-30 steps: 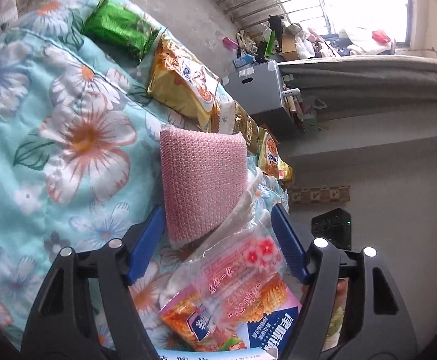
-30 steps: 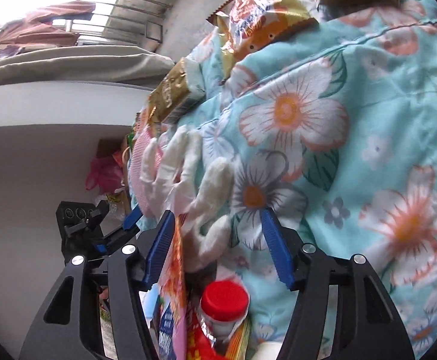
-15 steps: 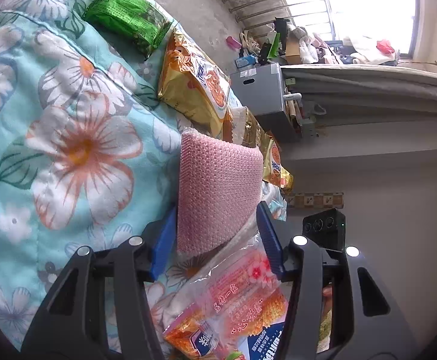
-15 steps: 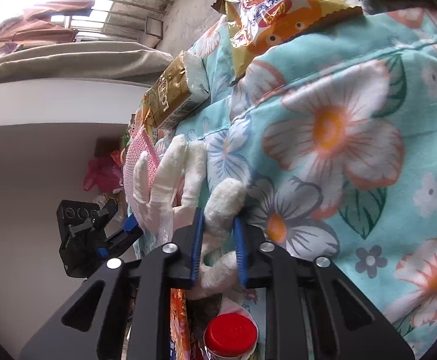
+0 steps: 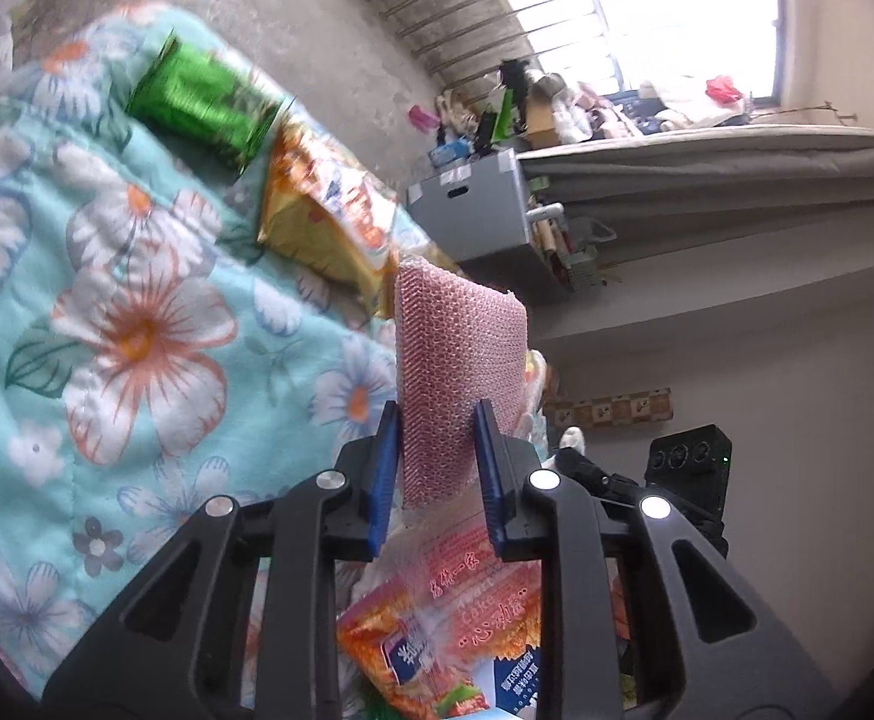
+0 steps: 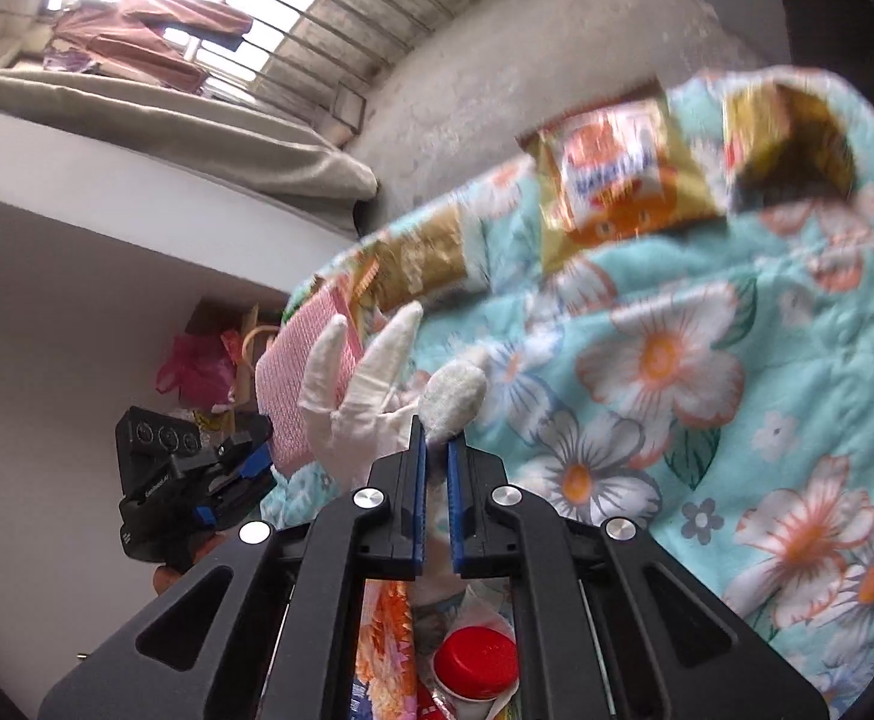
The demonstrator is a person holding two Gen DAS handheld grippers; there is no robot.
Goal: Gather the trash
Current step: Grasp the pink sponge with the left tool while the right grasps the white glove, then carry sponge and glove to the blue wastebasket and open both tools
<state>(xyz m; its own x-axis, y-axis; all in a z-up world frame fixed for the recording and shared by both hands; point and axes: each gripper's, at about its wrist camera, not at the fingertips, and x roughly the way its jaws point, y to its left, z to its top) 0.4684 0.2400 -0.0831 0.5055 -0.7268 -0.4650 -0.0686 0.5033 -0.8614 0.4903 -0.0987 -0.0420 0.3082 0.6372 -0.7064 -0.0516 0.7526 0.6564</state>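
left gripper (image 5: 437,468): its blue pads have just been closing and now press both sides of the pink foam sheet (image 5: 458,378), which stands upright between them, lifted clear of the floral quilt (image 5: 137,324).
right gripper (image 6: 435,498): jaws almost together, clamped on the cuff end of the white glove (image 6: 377,396); the glove's fingers splay upward above the quilt.
landmark: floral quilt, soft turquoise fabric printed with white and orange flowers.
below the left gripper, at the quilt's near edge: a clear wrapper with red print (image 5: 473,582), the word "Cake" readable among characters too small to tell, lying on an orange snack packet (image 5: 401,654).
below the right gripper: a red round lid (image 6: 478,663) on a small container, beside more orange packaging.
further up the quilt: a gold-and-orange snack bag (image 5: 323,222), glossy and crinkled; its lettering is blurred.
far end of the quilt: a shiny green foil packet (image 5: 203,99).
beyond the quilt: a grey box (image 5: 473,216) against a rough concrete wall, under a barred window.
beside the quilt, seen from the right wrist: a pink plastic bag (image 6: 191,369) on the floor.
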